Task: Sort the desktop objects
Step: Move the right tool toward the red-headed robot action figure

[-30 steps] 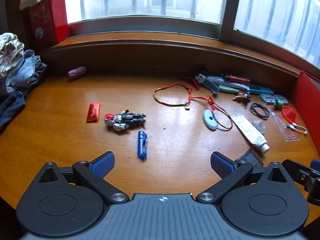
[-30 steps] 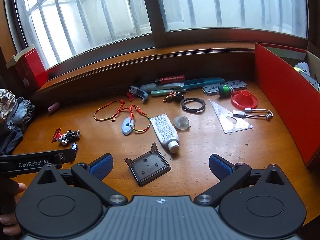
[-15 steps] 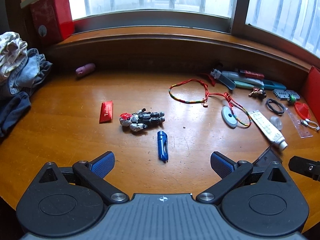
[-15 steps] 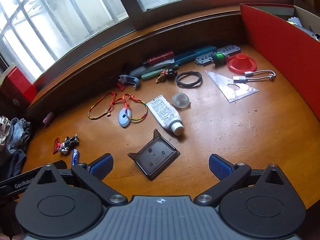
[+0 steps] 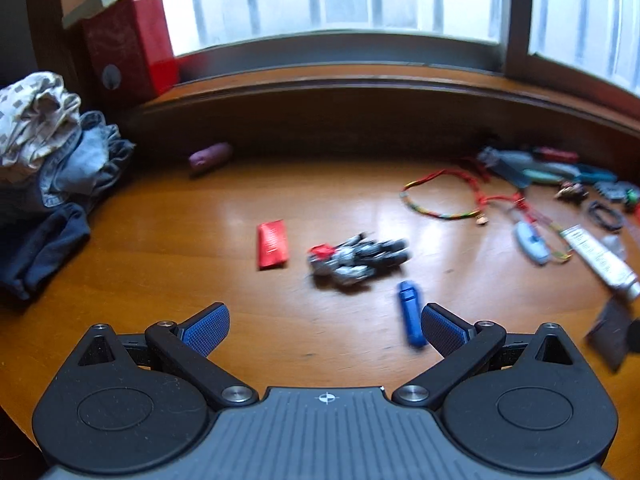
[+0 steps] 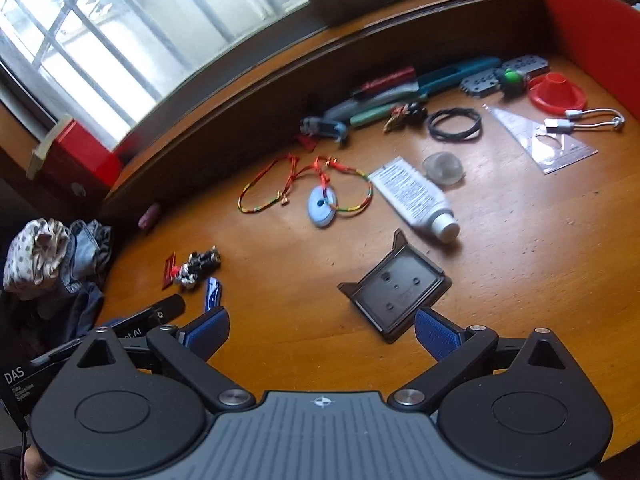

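My left gripper (image 5: 325,327) is open and empty above the wooden desk (image 5: 168,264). A small blue clip (image 5: 410,313) lies just inside its right fingertip, with a grey toy figure (image 5: 358,258) and a red packet (image 5: 272,243) a little farther off. My right gripper (image 6: 322,330) is open too, low over the desk. A black plastic tray (image 6: 398,288) lies right before its right finger. Beyond are a white tube (image 6: 414,196), a coloured string bracelet (image 6: 304,184) with a pale blue pendant (image 6: 321,207), and a clear ruler triangle (image 6: 540,140).
A pile of clothes (image 5: 44,168) sits at the left edge. A red box (image 6: 596,36) stands at the right, another red box (image 5: 128,46) on the sill. Pens and tools (image 6: 408,92), a black hair band (image 6: 454,124) and a red funnel (image 6: 556,92) line the back.
The left gripper has swung left, so the blue clip now lies by its right finger. The right gripper has tipped down and closer to the black tray.
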Motion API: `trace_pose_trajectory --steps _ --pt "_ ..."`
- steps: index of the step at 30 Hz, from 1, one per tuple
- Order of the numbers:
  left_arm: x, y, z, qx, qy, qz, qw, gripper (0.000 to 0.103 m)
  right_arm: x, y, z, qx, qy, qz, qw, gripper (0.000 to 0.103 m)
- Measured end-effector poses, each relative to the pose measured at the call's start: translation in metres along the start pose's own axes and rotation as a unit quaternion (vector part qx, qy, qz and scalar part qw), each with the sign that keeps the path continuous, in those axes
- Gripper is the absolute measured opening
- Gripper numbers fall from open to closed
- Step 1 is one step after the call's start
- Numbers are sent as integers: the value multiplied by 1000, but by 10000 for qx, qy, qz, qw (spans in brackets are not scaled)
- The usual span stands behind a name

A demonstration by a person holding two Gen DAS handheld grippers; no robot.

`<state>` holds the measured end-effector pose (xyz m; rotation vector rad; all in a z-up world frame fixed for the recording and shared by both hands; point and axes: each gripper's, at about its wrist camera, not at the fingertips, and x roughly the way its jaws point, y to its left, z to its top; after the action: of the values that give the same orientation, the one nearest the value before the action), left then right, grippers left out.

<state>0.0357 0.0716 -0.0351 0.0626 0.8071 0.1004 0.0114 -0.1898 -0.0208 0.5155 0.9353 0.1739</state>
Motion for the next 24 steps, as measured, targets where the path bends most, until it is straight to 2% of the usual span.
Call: trace_pose_trajectory --steps 6,8,13,17,21,24 --pt "9 23 -6 -64 49 -116 9999 103 10 20 2 -308 -18 -257 9992 99" --pt "11 29 -6 -59 76 -90 9999 103 18 29 4 -553 77 -330 9979 95" --pt "13 50 -9 -50 54 -1 10000 103 39 61 4 -1270 146 -205 9916 94" --pt "15 74 -12 -203 129 31 9997 103 59 94 3 -2060 -4 -126 9785 95" --pt "17 96 -16 -296 125 61 9995 103 86 126 -2 -2820 -11 -11 9594 95" --pt "22 110 -16 -405 200 206 9988 103 103 145 -6 -3116 -64 85 9502 95"
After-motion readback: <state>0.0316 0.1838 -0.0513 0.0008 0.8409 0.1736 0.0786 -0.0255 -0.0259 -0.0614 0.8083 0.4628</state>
